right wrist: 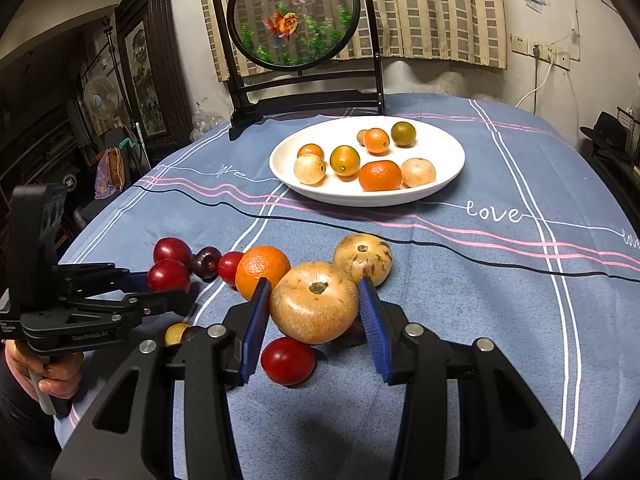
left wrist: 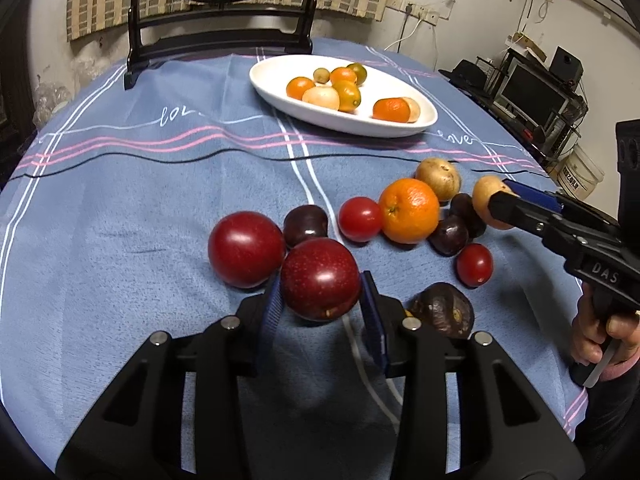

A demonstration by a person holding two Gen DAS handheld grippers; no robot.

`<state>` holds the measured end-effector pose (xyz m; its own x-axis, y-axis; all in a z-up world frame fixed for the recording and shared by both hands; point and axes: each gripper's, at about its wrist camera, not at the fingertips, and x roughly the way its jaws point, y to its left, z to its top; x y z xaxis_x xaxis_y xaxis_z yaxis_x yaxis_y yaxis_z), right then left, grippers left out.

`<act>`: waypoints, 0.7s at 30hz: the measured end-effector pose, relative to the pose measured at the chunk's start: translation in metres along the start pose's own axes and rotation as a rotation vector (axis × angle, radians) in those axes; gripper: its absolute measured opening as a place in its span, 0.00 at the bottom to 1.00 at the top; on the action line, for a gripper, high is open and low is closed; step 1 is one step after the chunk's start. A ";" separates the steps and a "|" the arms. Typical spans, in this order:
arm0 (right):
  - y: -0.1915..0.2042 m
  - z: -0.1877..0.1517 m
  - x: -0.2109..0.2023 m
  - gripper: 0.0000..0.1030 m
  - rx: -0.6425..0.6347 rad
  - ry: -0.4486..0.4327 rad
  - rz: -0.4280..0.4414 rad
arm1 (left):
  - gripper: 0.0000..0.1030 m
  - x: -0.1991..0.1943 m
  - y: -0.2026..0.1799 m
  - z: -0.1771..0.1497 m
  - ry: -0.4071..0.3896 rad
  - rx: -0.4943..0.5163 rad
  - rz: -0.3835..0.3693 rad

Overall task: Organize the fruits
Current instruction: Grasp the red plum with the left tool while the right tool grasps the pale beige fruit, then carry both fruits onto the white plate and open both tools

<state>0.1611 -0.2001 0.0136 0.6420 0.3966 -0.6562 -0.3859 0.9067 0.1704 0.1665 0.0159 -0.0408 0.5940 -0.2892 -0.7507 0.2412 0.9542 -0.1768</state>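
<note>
Left wrist view: the left gripper has its jaws clasped on a red plum, lifted slightly off the tabletop. Right gripper grasps a tan round fruit the same way. Both loads probably belong on the white plate (already holding small oranges and pale fruits), so carry them high and level. An orange, a cherry tomato and a second tan fruit crowd the path.
</note>
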 end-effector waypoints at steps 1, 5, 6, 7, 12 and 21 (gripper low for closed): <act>0.000 0.000 0.000 0.44 -0.001 -0.001 -0.003 | 0.38 -0.001 0.000 0.000 -0.004 0.003 -0.001; -0.001 0.000 0.001 0.44 -0.001 -0.002 -0.005 | 0.38 -0.004 -0.004 0.000 -0.015 0.012 -0.012; -0.002 0.001 0.001 0.44 -0.002 -0.002 -0.007 | 0.38 -0.005 -0.004 0.000 -0.018 0.012 -0.014; -0.002 0.001 0.001 0.44 -0.001 -0.002 -0.010 | 0.38 -0.006 -0.004 0.001 -0.022 0.012 -0.016; -0.004 0.003 0.002 0.44 0.003 -0.002 -0.014 | 0.38 -0.015 -0.005 0.007 -0.048 0.006 -0.048; -0.008 0.017 0.010 0.44 0.004 0.006 -0.017 | 0.38 -0.022 -0.016 0.053 -0.079 0.096 -0.073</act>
<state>0.1822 -0.2006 0.0184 0.6444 0.3806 -0.6633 -0.3727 0.9137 0.1621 0.1899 0.0035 0.0120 0.6298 -0.3661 -0.6851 0.3557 0.9200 -0.1646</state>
